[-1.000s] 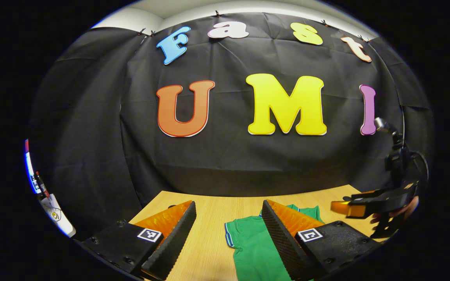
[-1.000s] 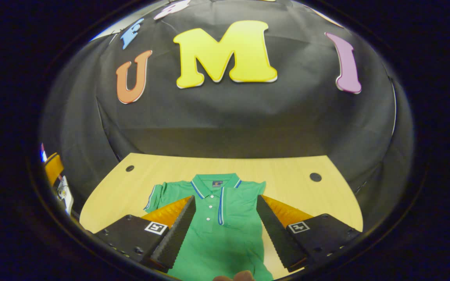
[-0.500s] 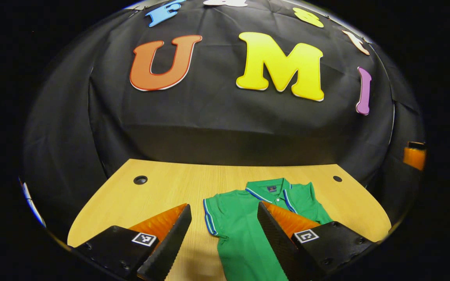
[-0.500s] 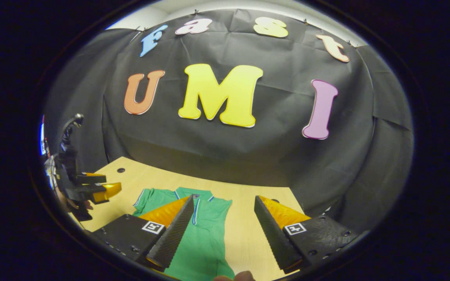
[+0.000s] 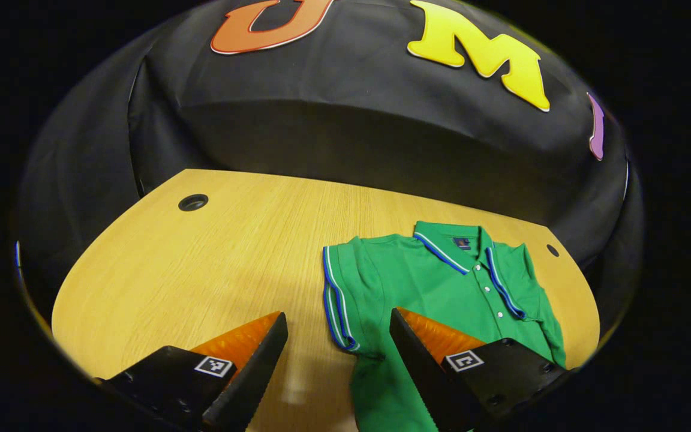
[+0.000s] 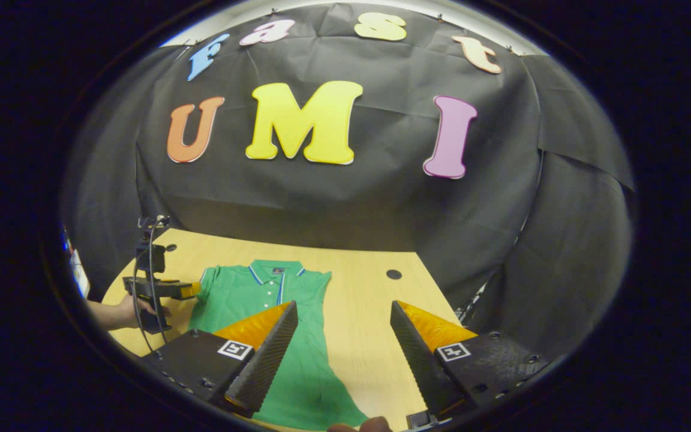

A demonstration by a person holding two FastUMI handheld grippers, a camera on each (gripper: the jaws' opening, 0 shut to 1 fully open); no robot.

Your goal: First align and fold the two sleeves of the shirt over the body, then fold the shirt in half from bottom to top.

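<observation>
left hand-held gripper hangs spread over the shirt sleeve, right hand-held gripper spread too, shirt flat near the counter right edge; a shallow pinch could bunch the fold.

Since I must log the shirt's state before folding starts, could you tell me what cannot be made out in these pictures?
- Shirt hem: cut off at the bottom of the left gripper view, behind the left hand-held gripper.
- The shirt's right sleeve: in the right gripper view, I cannot tell whether it is folded.
- Collar label: too small.
- Far hand-held gripper's opening in the right gripper view: too small.
</observation>
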